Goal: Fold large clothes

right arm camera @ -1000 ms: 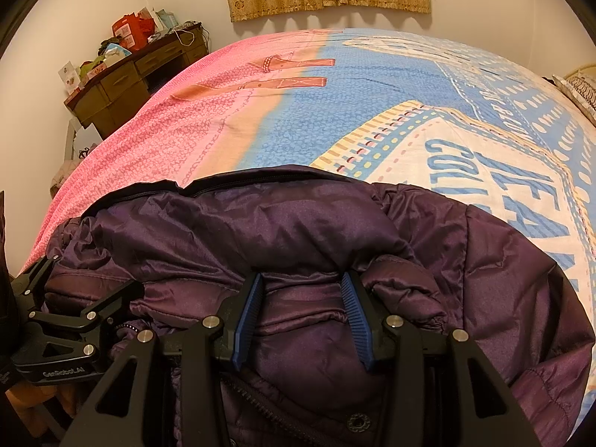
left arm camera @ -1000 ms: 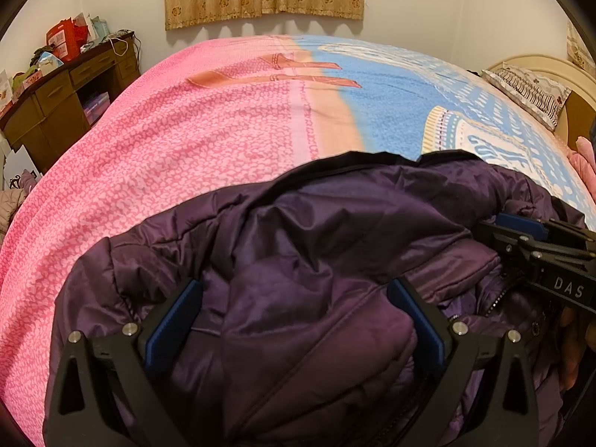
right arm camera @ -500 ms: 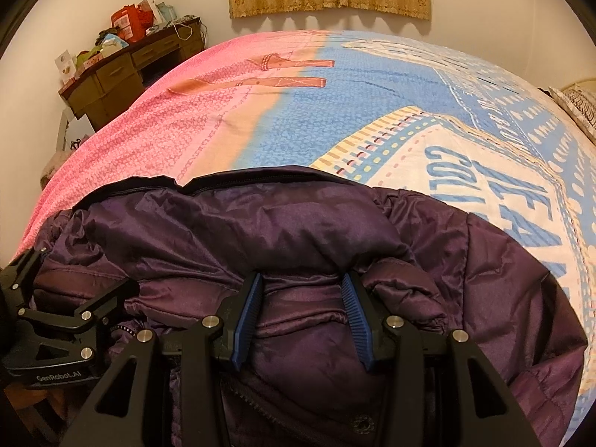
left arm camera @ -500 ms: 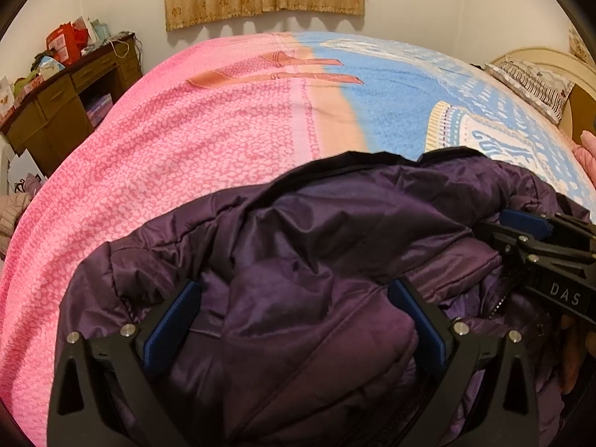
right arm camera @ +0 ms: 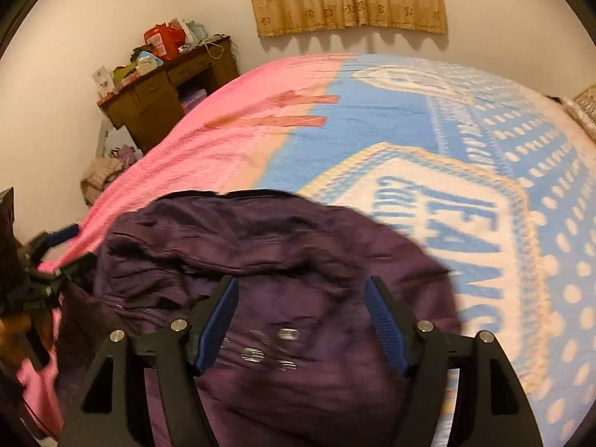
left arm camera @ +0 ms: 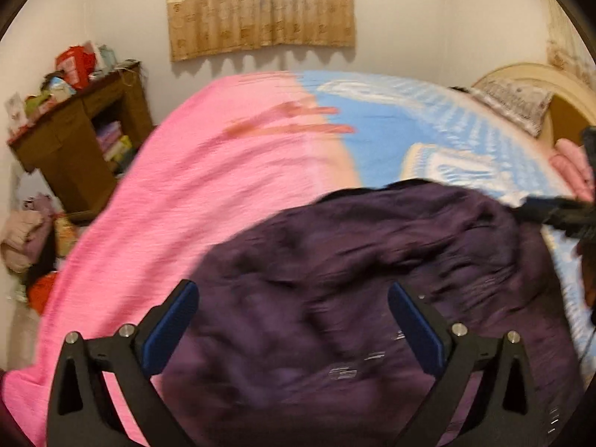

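purple jacket (left arm camera: 372, 279) is being left bunched up on the pink-and-blue bedspread (left arm camera: 208, 186) | left gripper (left arm camera: 294, 320) is being held spread wide above it, nothing gripped | right gripper (right arm camera: 301, 316) likewise spread, nothing gripped | frames pretty blurry

Both wrist views, somewhat blurred, look forward over a purple jacket (left arm camera: 372, 279) toward the shared bed (right arm camera: 409, 119) and curtain (left arm camera: 260, 3).
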`<control>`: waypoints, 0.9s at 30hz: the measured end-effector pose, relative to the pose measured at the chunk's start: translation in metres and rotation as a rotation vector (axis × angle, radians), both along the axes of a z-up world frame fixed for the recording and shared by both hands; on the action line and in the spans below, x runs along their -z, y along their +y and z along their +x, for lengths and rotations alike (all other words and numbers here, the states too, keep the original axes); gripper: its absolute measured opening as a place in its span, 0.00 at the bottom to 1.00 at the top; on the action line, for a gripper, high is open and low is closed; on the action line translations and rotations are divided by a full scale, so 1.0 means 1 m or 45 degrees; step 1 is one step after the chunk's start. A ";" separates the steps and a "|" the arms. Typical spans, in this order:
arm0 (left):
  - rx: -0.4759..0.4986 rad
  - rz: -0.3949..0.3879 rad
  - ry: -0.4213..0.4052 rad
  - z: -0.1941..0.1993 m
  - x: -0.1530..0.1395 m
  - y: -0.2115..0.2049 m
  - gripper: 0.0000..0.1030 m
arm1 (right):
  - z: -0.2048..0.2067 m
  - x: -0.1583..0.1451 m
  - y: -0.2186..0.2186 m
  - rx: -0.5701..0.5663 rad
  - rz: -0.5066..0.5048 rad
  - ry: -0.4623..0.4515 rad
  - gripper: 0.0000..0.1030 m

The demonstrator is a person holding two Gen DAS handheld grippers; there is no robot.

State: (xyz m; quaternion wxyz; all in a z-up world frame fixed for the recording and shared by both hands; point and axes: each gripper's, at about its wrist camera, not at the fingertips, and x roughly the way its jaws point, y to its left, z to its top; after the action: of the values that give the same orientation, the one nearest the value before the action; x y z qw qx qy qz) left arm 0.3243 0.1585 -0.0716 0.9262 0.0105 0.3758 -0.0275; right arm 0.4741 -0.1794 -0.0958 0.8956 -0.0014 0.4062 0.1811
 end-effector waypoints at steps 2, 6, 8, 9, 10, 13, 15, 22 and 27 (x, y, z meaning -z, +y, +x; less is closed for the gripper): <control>-0.036 -0.029 0.006 0.009 0.004 0.026 1.00 | 0.016 0.002 -0.021 0.043 0.041 0.025 0.77; -0.064 -0.312 0.114 0.041 0.026 0.083 1.00 | 0.059 0.013 -0.039 0.035 0.029 0.084 0.78; -0.075 -0.471 0.199 0.059 0.042 0.101 1.00 | 0.086 0.025 -0.044 0.009 0.057 0.164 0.78; -0.074 -0.523 0.245 0.067 0.051 0.105 1.00 | 0.096 0.030 -0.046 0.000 0.086 0.203 0.78; -0.043 -0.561 0.316 0.079 0.062 0.106 1.00 | 0.108 0.036 -0.047 -0.021 0.130 0.253 0.78; 0.063 -0.509 0.371 0.095 0.070 0.094 1.00 | 0.126 0.049 -0.041 -0.107 0.191 0.333 0.78; 0.175 -0.413 0.377 0.100 0.070 0.079 1.00 | 0.133 0.061 -0.027 -0.219 0.192 0.414 0.78; 0.367 -0.235 0.331 0.101 0.072 0.036 0.62 | 0.119 0.064 0.010 -0.382 0.007 0.356 0.20; 0.389 -0.226 0.261 0.091 0.051 0.028 0.17 | 0.082 0.029 0.018 -0.393 -0.079 0.186 0.14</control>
State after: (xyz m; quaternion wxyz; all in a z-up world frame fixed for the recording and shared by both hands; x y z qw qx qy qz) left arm 0.4153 0.1867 -0.1230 0.8654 -0.0173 0.4584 -0.2016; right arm 0.5558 -0.1610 -0.1249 0.8248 -0.0785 0.4704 0.3036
